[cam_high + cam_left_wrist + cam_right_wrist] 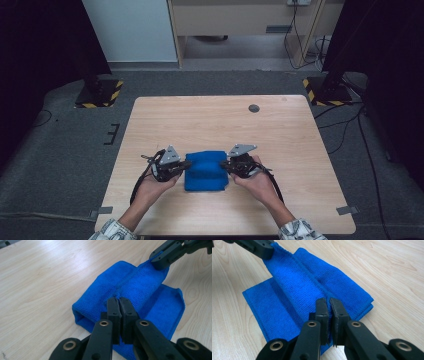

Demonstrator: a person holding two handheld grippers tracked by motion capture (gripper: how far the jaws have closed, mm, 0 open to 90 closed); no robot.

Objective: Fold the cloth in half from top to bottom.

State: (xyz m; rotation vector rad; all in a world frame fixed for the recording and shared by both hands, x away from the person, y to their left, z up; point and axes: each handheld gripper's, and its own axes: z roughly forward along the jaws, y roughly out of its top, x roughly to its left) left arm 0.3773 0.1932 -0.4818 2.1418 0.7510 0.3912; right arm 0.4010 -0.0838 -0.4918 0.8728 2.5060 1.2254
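A blue cloth [206, 170] lies folded near the front middle of the wooden table [215, 120]. My left gripper [187, 164] is shut on the cloth's left edge, and my right gripper [224, 163] is shut on its right edge. In the left gripper view the jaws [119, 299] pinch a raised fold of the cloth [140, 287], with the other gripper [160, 261] clamped at the fold's far end. From the right gripper [328, 300], its own view has the same ridge of cloth [294, 277] running off to the left gripper [263, 248].
A small dark round hole [254, 108] sits in the table's far right part. Stand bases with yellow-black stripes [98, 93] [327, 91] rest on the grey floor beyond the table. Cables trail on the floor at right.
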